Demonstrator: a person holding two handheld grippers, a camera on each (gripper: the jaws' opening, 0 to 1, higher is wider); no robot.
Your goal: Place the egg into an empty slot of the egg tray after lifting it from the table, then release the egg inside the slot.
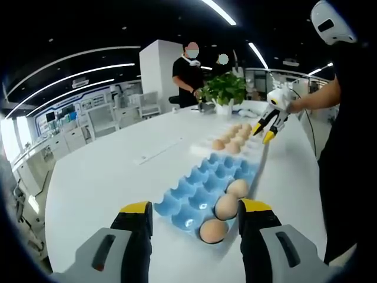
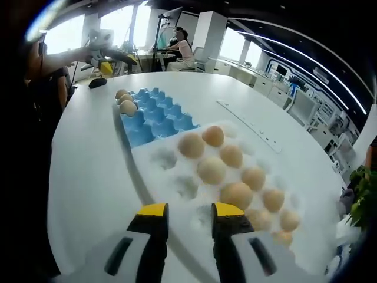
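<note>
On the white surface (image 2: 88, 177), a blue egg tray (image 1: 203, 188) is lying with three brown eggs along one edge and the rest of its slots empty; just beyond it, a cluster of loose eggs (image 2: 235, 177) is sitting in what looks like a white tray. The right gripper (image 2: 184, 213) is hovering over that cluster with its jaws apart and nothing between them. The left gripper (image 1: 194, 213) is waiting at the blue tray's near end, also parted and empty. Judging by this, the step in hand is picking an egg: the right gripper should be coming down squarely over one egg, closing gently across its middle. The eggs are looking smooth, tan and rounded, likely fragile and prone to slipping.
</note>
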